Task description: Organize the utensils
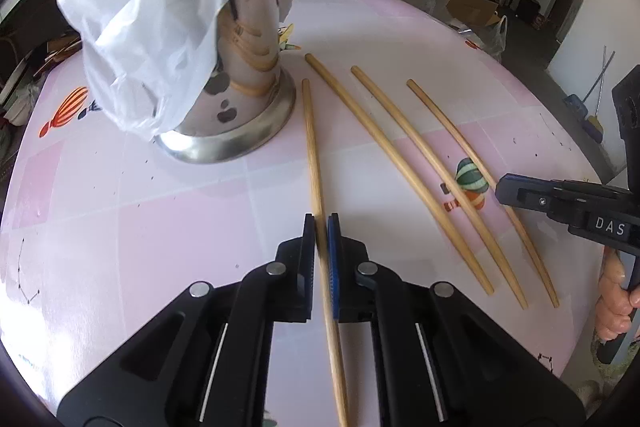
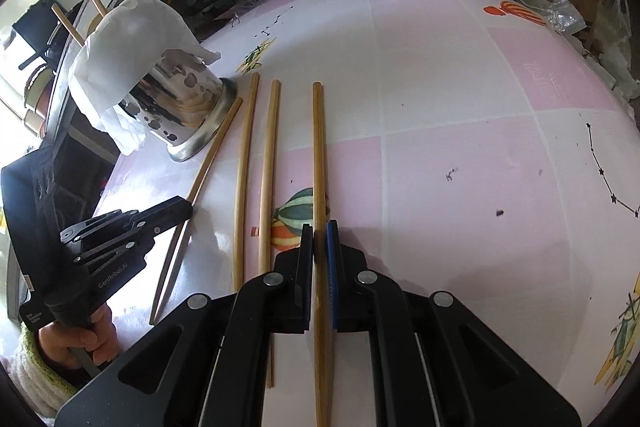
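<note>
four wooden chopsticks lie side by side on the pink patterned tabletop (image 1: pixel 168 211), beside a steel utensil holder (image 1: pixel 236 115) that stands at about ten o'clock in the left wrist view, a white plastic bag (image 1: pixel 160 7) draped over its top.

the left gripper (image 1: pixel 321 227) has its jaws clamped on the leftmost chopstick (image 1: pixel 312 147), which runs between the pads from six o'clock up toward twelve, its far tip just beside the holder's flared base. the other three chopsticks fan out toward one and two o'clock from there: the second chopstick (image 1: pixel 384 151), the third chopstick (image 1: pixel 432 163) and the rightmost chopstick (image 1: pixel 460 135), apart from one another.

the right gripper (image 2: pixel 320 231) has its jaws clamped on that rightmost chopstick (image 2: pixel 319 155), which in the right wrist view runs straight from six to twelve o'clock through the pads, crossing a printed balloon on the tabletop. seen from the left wrist, the right gripper comes in at three o'clock with the person's right hand (image 1: pixel 612 303) around its handle; from the right wrist, the left hand (image 2: pixel 80 339) shows at eight o'clock, a knitted cuff at the wrist.
</note>
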{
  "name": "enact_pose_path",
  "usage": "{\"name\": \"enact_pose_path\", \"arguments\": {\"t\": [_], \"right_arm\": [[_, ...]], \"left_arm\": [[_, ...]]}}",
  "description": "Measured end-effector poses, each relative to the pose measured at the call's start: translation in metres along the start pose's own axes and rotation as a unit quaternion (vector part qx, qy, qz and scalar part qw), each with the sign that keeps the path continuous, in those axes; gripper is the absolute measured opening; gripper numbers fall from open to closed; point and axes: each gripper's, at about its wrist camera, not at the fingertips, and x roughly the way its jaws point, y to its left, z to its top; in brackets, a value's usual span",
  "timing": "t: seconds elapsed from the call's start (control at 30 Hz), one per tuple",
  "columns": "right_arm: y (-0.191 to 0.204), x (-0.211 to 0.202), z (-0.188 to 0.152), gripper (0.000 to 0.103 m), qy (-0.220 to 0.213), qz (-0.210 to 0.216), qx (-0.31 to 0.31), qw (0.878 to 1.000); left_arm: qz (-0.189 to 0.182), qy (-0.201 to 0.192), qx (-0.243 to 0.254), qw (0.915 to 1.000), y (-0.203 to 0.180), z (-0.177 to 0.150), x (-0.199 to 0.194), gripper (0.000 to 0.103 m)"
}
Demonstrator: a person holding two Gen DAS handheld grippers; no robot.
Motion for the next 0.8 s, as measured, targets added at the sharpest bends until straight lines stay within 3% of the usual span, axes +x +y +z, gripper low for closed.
{"name": "enact_pose_path", "arguments": {"t": [0.37, 0.57, 0.7, 0.8], "right_arm": [[-0.003, -0.021, -0.036, 0.007, 0.033, 0.017, 0.016, 0.999], [-0.003, -0.021, -0.037, 0.008, 0.042, 0.023, 0.018, 0.999], [-0.002, -0.019, -0.035, 0.022, 0.044, 0.039, 0.021, 0.998], [0.003, -0.019, -0.035, 0.03, 0.043, 0.041, 0.014, 0.998]], "left_arm": [[0.0, 0.036, -0.021, 0.9991, 0.02, -0.053, -0.043, 0.005], [-0.018, 0.038, -0.03, 0.9987, 0.025, -0.047, -0.048, 0.006], [-0.021, 0.031, -0.017, 0.9992, 0.022, -0.03, -0.048, 0.018], [-0.019, 0.03, -0.006, 0.9993, 0.019, -0.021, -0.043, 0.018]]}}
